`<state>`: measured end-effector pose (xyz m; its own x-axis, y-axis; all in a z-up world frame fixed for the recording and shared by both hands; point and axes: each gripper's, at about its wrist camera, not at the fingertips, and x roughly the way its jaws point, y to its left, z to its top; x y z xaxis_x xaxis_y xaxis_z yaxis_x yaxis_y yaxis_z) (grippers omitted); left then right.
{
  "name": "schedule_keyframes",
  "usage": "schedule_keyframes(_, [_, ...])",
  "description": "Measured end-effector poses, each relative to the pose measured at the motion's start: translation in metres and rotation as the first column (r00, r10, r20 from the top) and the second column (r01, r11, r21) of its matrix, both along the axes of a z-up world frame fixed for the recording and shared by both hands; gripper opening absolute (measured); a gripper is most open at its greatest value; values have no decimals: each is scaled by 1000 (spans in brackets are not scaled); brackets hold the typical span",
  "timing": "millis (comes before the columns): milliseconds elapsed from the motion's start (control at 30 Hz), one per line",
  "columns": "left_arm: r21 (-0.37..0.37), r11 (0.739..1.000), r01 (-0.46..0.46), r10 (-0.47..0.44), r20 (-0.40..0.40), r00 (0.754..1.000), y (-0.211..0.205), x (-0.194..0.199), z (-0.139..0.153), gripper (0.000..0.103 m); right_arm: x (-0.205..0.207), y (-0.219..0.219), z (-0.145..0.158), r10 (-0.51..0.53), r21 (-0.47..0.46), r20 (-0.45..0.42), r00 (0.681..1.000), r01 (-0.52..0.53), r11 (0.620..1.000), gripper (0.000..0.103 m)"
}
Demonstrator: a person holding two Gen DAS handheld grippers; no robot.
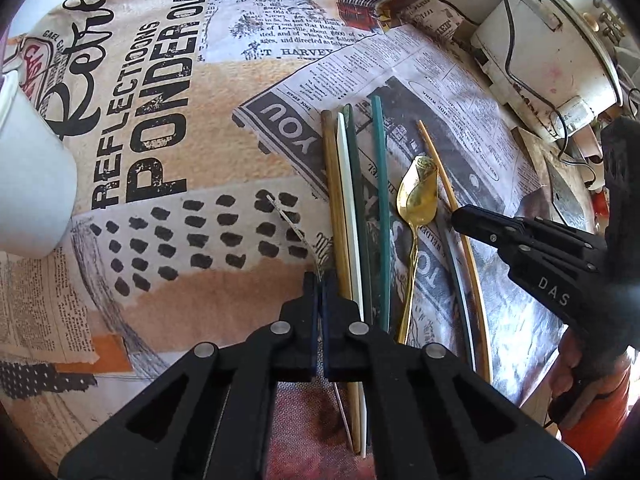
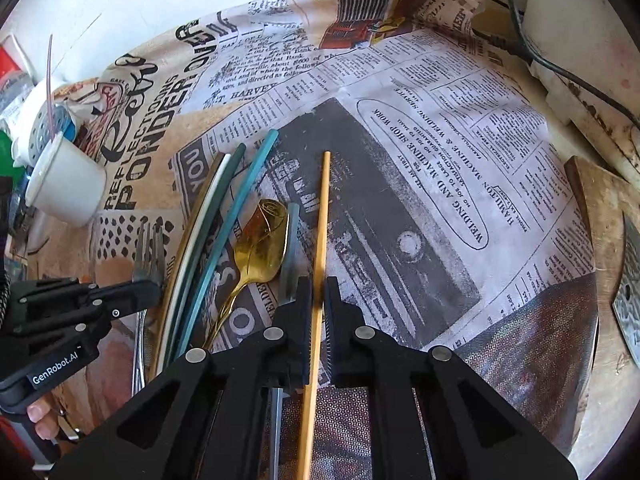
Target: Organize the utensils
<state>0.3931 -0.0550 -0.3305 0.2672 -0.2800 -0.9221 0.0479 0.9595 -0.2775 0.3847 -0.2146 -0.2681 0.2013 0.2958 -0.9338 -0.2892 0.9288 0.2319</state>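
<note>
My left gripper (image 1: 320, 280) is clamped on the silver metal fork (image 2: 149, 256); from its own camera only a thin edge of the fork shows between the pads. My right gripper (image 2: 318, 284) is pinched on the pale wooden chopstick (image 2: 325, 208), whose lower end is cut off by the frame. Between them on the newsprint-patterned tablecloth (image 1: 168, 128) lie the gold rose-bowled spoon (image 1: 416, 196) and a bundle of teal, white and tan sticks (image 1: 352, 200), their near ends hidden under my fingers.

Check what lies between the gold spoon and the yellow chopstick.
A grey chopstick lies between the gold spoon and the yellow chopstick, clearest in the right wrist view.
</note>
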Motion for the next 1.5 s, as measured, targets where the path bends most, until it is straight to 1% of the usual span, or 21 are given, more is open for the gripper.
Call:
schedule_keyframes(233, [20, 1000, -9, 7, 72, 997, 9, -12, 22, 0, -5, -7, 14, -25, 20, 29, 999, 24, 1000, 5])
schedule_keyframes(467, [20, 999, -28, 26, 132, 991, 18, -22, 46, 0, -13, -13, 38, -49, 38, 87, 995, 45, 998, 5])
schedule_keyframes(733, [35, 998, -48, 39, 211, 977, 19, -35, 77, 0, -27, -11, 72, -59, 54, 179, 982, 50, 997, 5])
schedule_keyframes(900, [33, 997, -63, 53, 252, 966, 22, -42, 95, 0, -38, -10, 87, -51, 56, 214, 975, 40, 998, 5])
schedule_keyframes(1067, [30, 996, -81, 68, 300, 951, 26, -49, 113, 0, -46, -7, 104, -48, 64, 252, 967, 33, 997, 5])
schedule_keyframes(1267, [30, 994, -110, 92, 355, 930, 34, -54, 135, 0, -51, -1, 129, -34, 74, 315, 948, 11, 997, 5])
schedule_keyframes(1367, [20, 992, -126, 109, 385, 917, 41, -57, 148, 0, -51, 5, 142, -23, 77, 349, 937, -5, 997, 5])
schedule_keyframes(1500, [25, 989, -146, 122, 427, 896, 49, -59, 162, 0, -50, 14, 158, -8, 85, 389, 921, -28, 996, 5])
